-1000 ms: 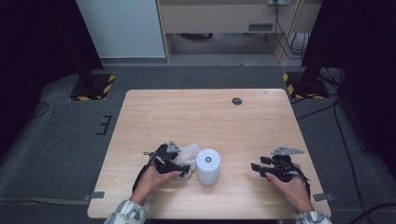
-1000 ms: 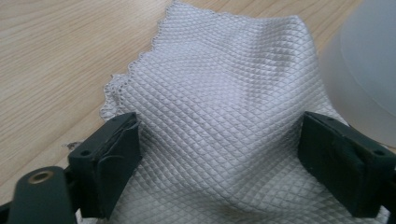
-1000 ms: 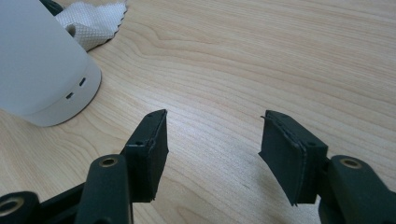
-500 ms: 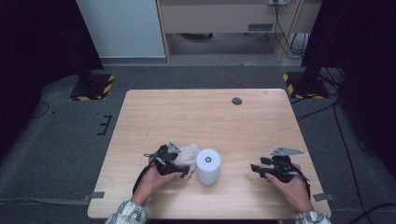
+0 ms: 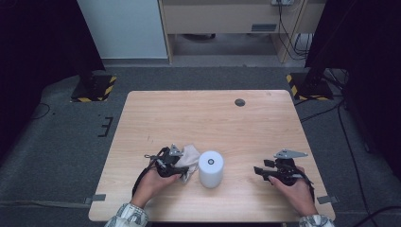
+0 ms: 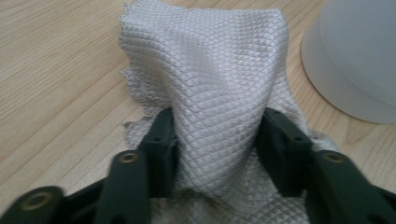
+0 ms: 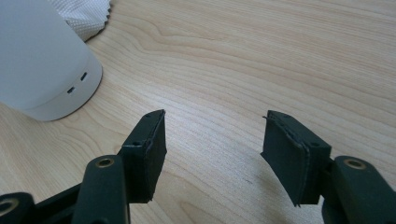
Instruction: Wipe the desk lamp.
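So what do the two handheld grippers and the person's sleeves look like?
Both are black. The left gripper and the right gripper each have two flat, blocky black jaws with brass-coloured pivot screws. A grey three-cornered plate sits on top of each, and thin black cables loop off them. The sleeves are a light plaid pattern.

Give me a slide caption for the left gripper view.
Left gripper pinching a bunched grey cloth beside a white cylinder.
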Available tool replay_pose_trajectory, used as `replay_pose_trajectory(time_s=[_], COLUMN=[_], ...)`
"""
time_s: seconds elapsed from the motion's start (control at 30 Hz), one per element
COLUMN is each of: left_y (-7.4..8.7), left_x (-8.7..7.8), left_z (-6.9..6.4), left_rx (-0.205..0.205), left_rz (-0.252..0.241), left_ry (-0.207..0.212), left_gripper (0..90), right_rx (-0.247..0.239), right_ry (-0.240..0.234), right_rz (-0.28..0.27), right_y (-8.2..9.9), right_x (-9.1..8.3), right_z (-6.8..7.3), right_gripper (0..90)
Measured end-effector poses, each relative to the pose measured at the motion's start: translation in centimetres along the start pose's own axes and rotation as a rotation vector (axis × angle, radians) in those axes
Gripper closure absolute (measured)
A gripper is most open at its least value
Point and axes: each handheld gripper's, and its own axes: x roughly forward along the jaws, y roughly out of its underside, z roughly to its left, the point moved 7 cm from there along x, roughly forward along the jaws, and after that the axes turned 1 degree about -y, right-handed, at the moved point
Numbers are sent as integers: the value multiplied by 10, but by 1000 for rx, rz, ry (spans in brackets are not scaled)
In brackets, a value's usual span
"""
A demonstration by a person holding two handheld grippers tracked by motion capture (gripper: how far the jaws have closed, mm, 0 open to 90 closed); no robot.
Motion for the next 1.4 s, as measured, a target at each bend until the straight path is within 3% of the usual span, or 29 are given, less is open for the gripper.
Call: replay_pose_trajectory(time_s=[0.2,0.37,0.43,0.57,0.73,0.9,1.0,1.13,1.4], left_y=[0,-2,-6,-13,-17,-14,-10,-9,-15], left_x=[-1,-5,-9,-22,-35,-42,-45,-50,-57], left_z=[0,1,1,0,0,-6,-13,-21,-25], left_rx=[-11,-18,-11,-27,-39,-16,-20,-10,-13], left_rz=[-14,-28,-47,-107,-159,-171,-184,-198,-247], left_ry=[22,38,42,74,99,113,129,137,146], left_gripper=[726,763,766,768,769,769,769,769,769], right_rx=[-6,-12,4,-4,-68,-100,-106,-141,-190], right_ry=[-10,-25,-56,-112,-152,-182,-218,-246,-276], right_rz=[5,5,-8,-5,6,-40,-79,-93,-100], right_y=[0,0,-3,-6,-13,-32,-44,-60,-89], right_x=[1,2,2,6,12,8,3,-2,-1], right_z=[3,6,10,25,48,64,75,91,113], right_gripper=[394,362,330,241,188,261,411,516,598])
